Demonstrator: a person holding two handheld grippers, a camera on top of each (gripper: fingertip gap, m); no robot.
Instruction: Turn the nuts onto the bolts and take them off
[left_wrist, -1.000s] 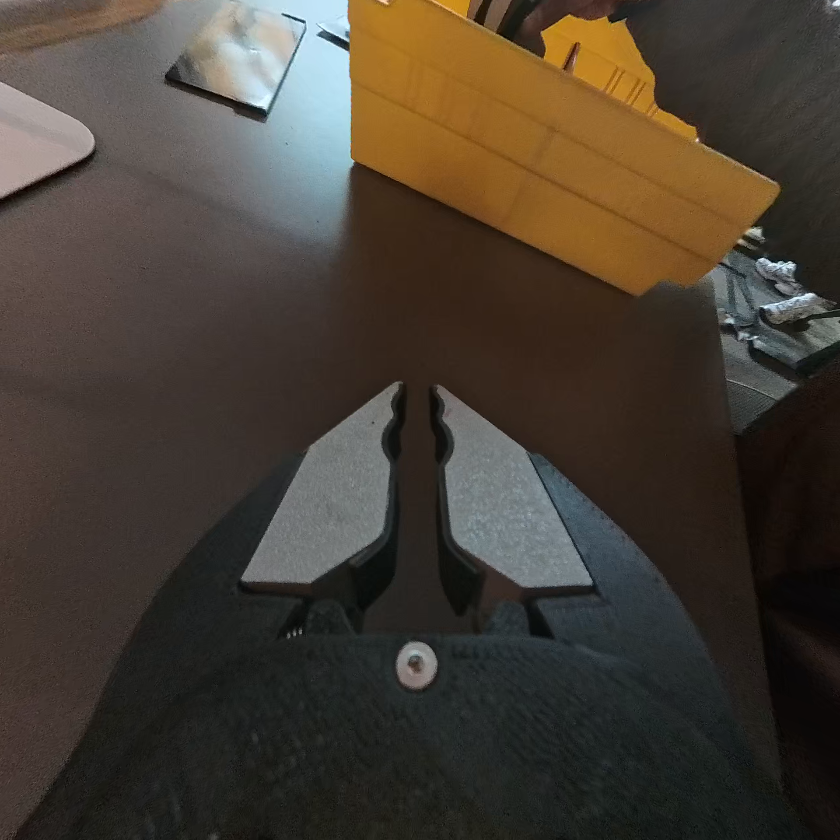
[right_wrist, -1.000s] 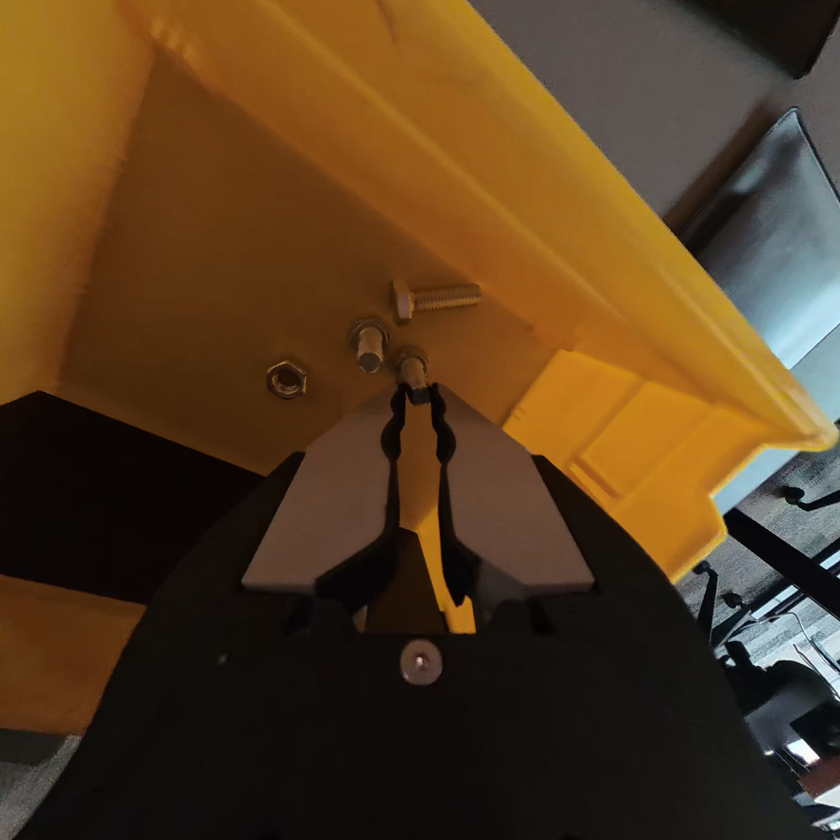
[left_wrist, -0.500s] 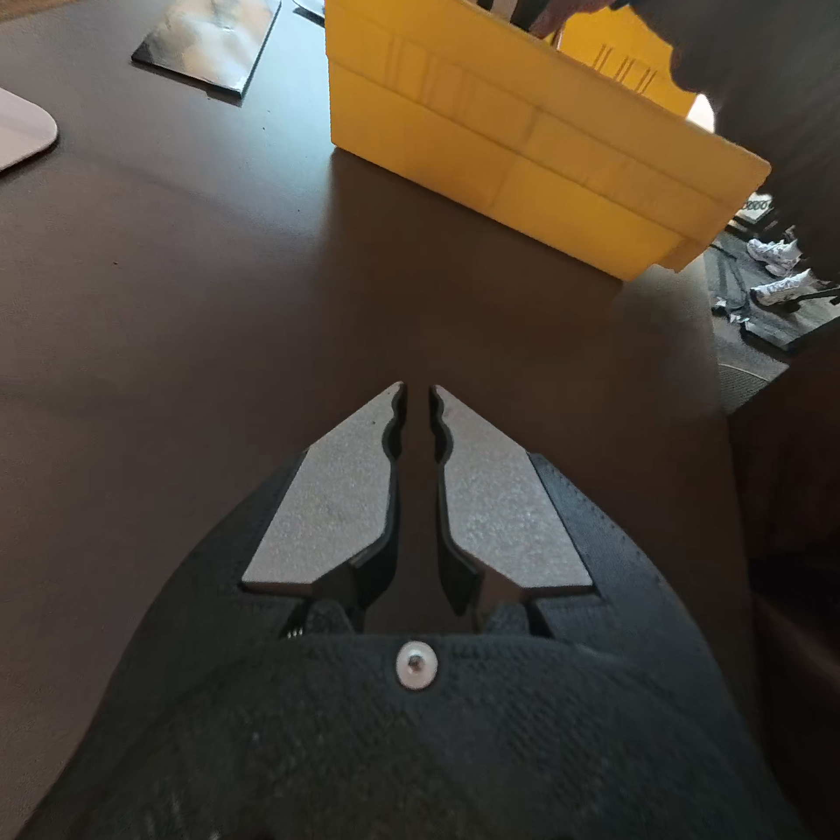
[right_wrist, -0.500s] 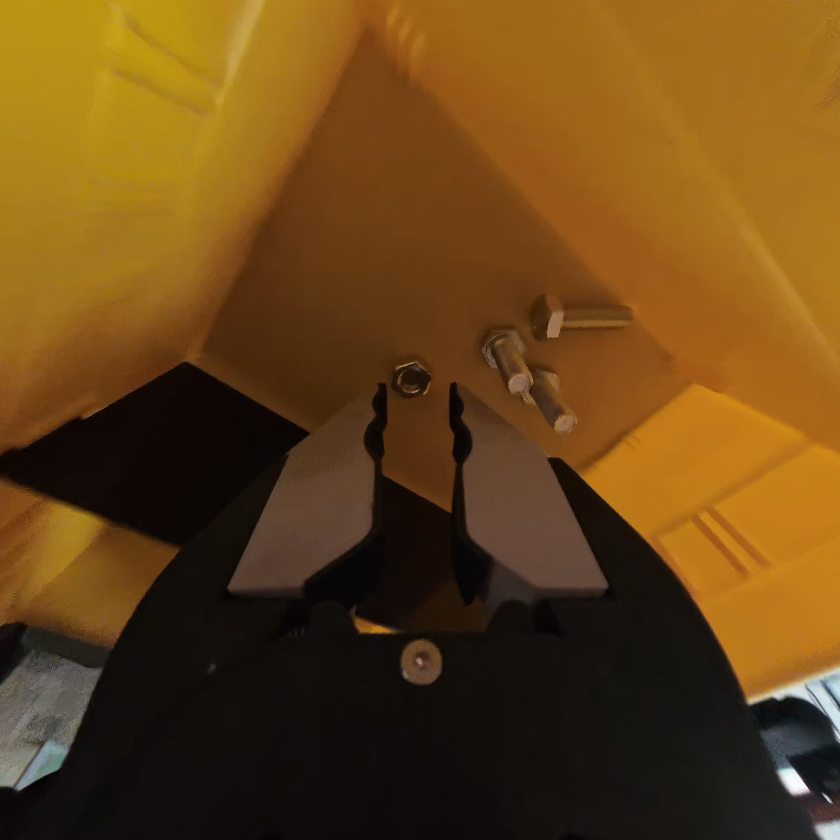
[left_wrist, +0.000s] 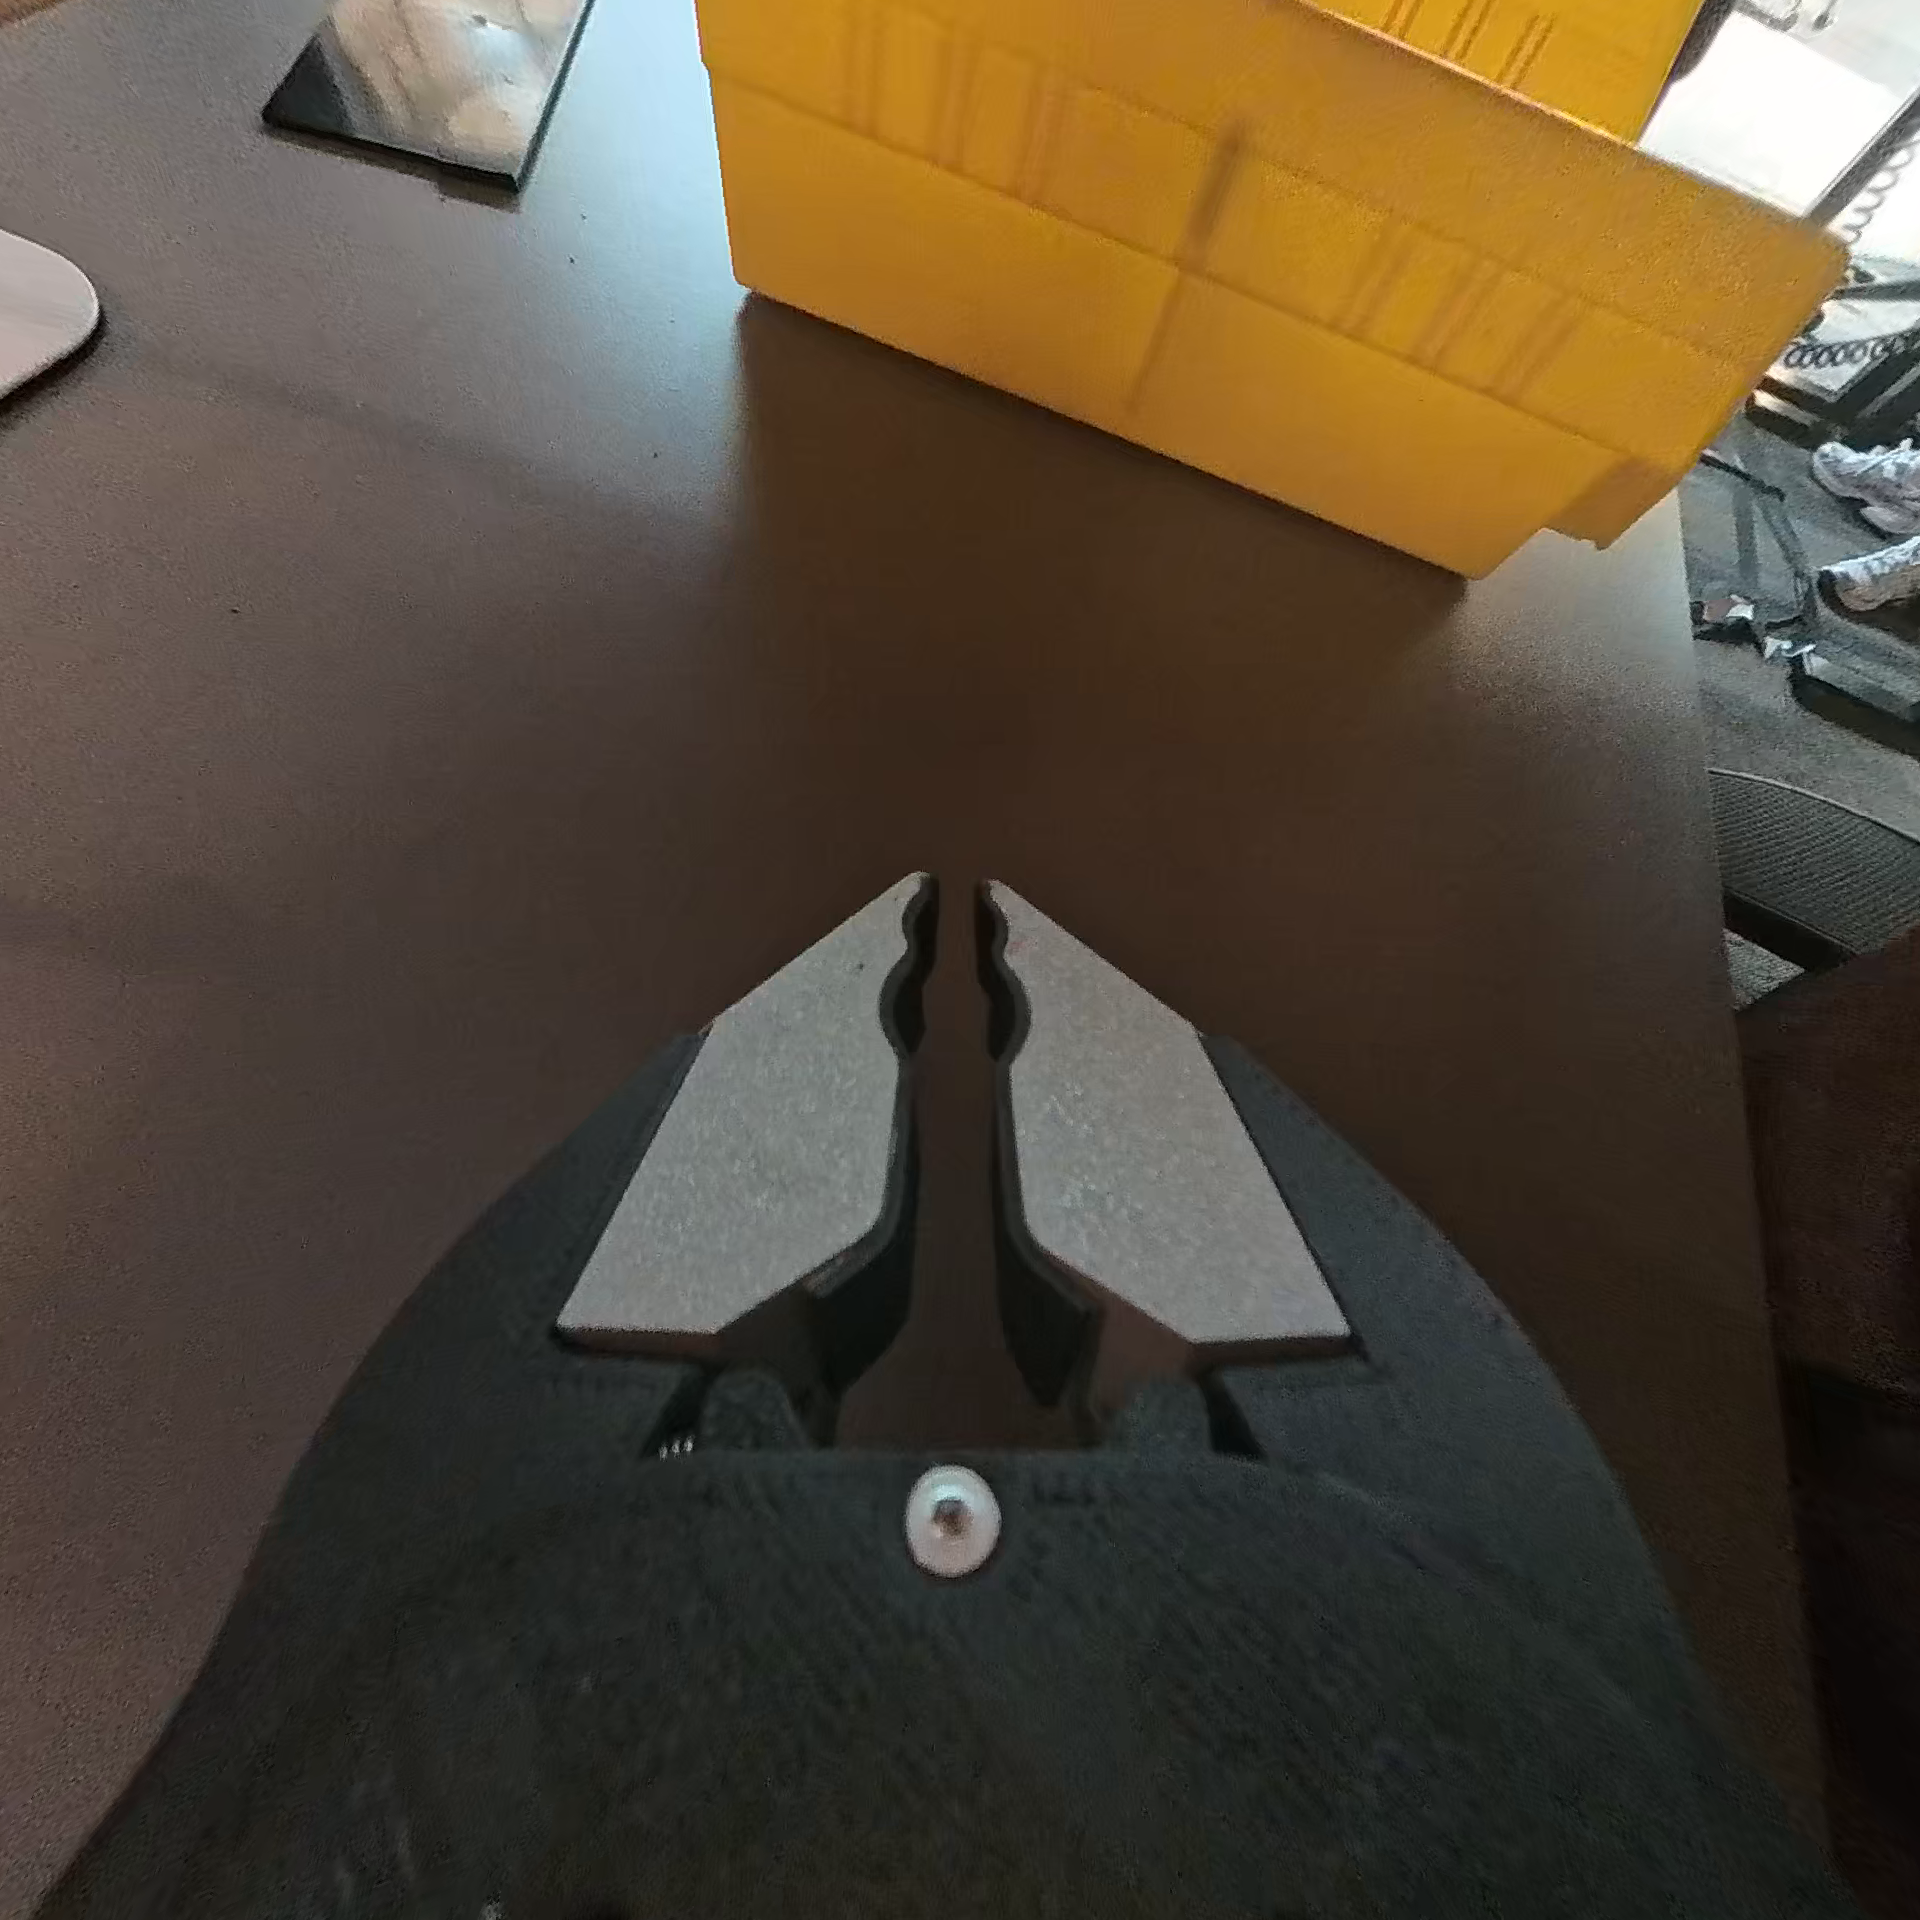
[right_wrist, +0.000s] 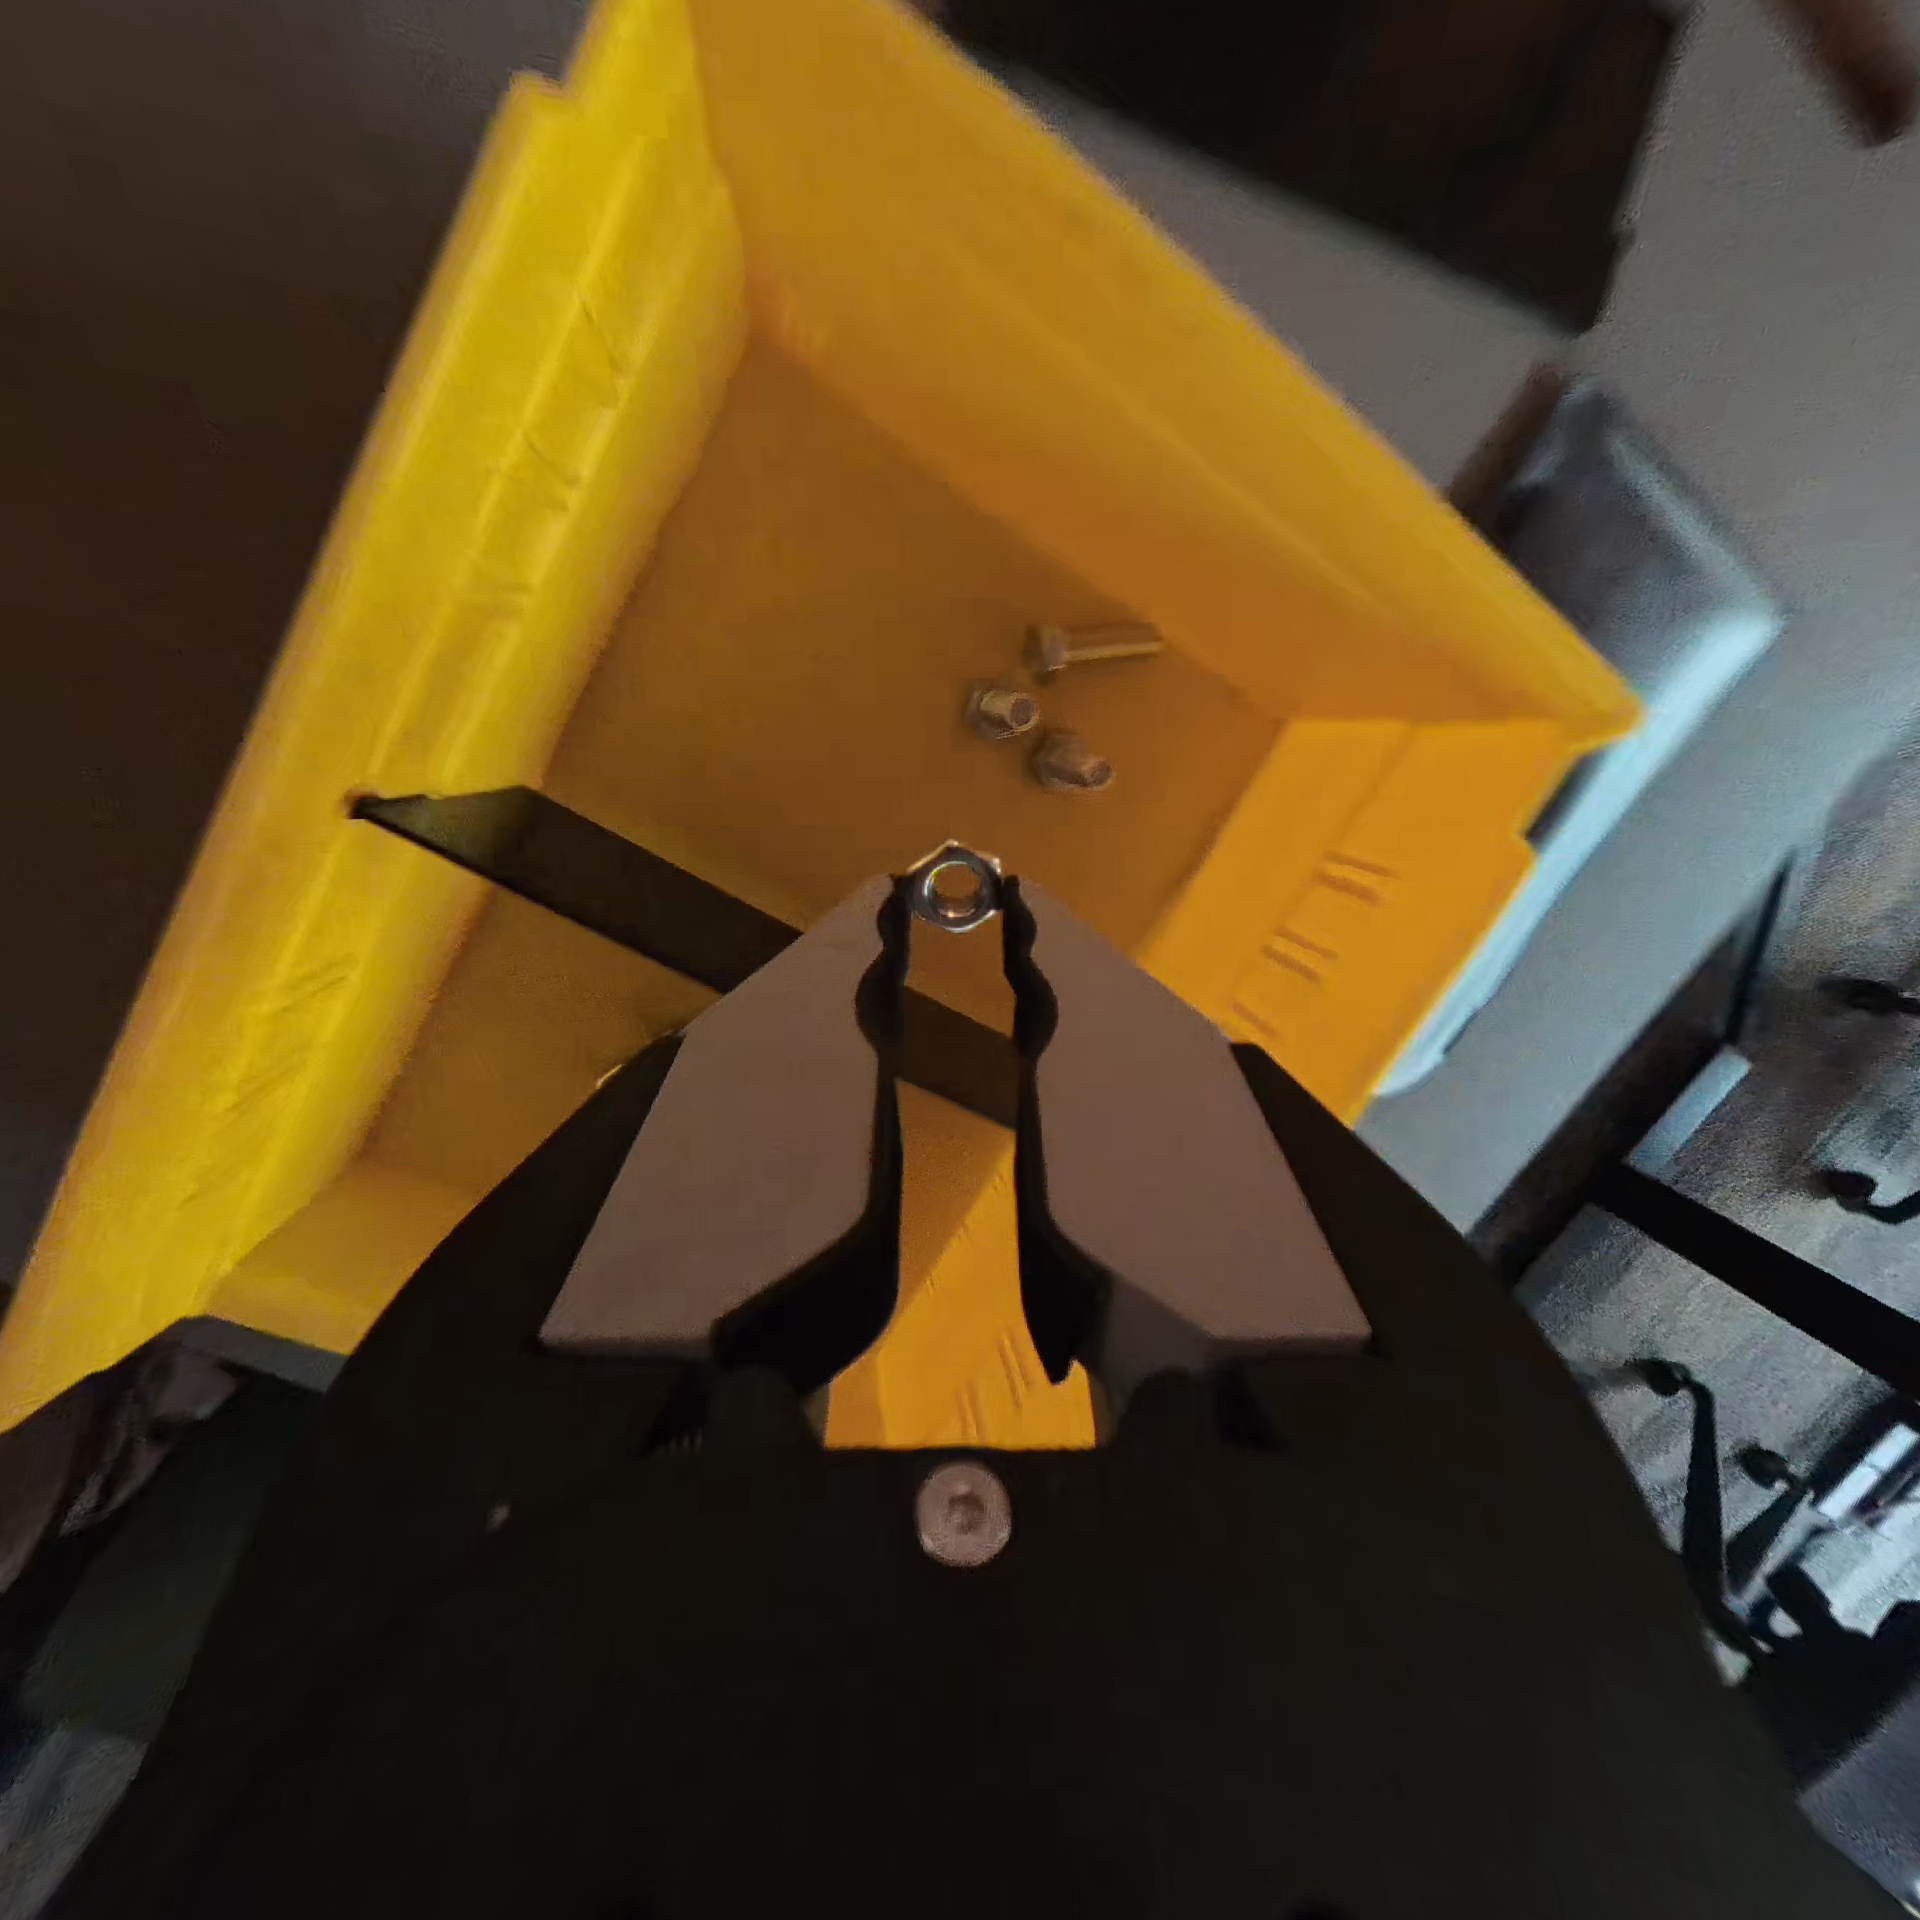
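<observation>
In the right wrist view my right gripper (right_wrist: 948, 896) is shut on a small silver hex nut (right_wrist: 948, 894) and holds it above the yellow bin (right_wrist: 582, 436). Three silver bolts lie on the bin floor: one on its side (right_wrist: 1091, 646) and two close together (right_wrist: 1000, 711) (right_wrist: 1070, 765). In the left wrist view my left gripper (left_wrist: 956, 896) is shut and empty, low over the dark brown table (left_wrist: 416, 582), well short of the yellow bin's outer wall (left_wrist: 1195, 270).
A black divider (right_wrist: 582, 862) crosses the bin. A dark flat slab (left_wrist: 426, 83) lies at the table's far left and a pale rounded object (left_wrist: 31, 312) at the left edge. The table's right edge (left_wrist: 1704, 831) drops to a floor with chairs and a person's shoes (left_wrist: 1870, 488). My right fingertips sit around 30 cm from my left ones. My left gripper is the nearer one to the pale rounded object (left_wrist: 31, 312): about 25 cm, against 30 cm.
My right gripper let go of a bolt, moved left to the loose nut, closed on it and lifted it out of the bin. My left gripper stayed shut and drifted slightly back.
</observation>
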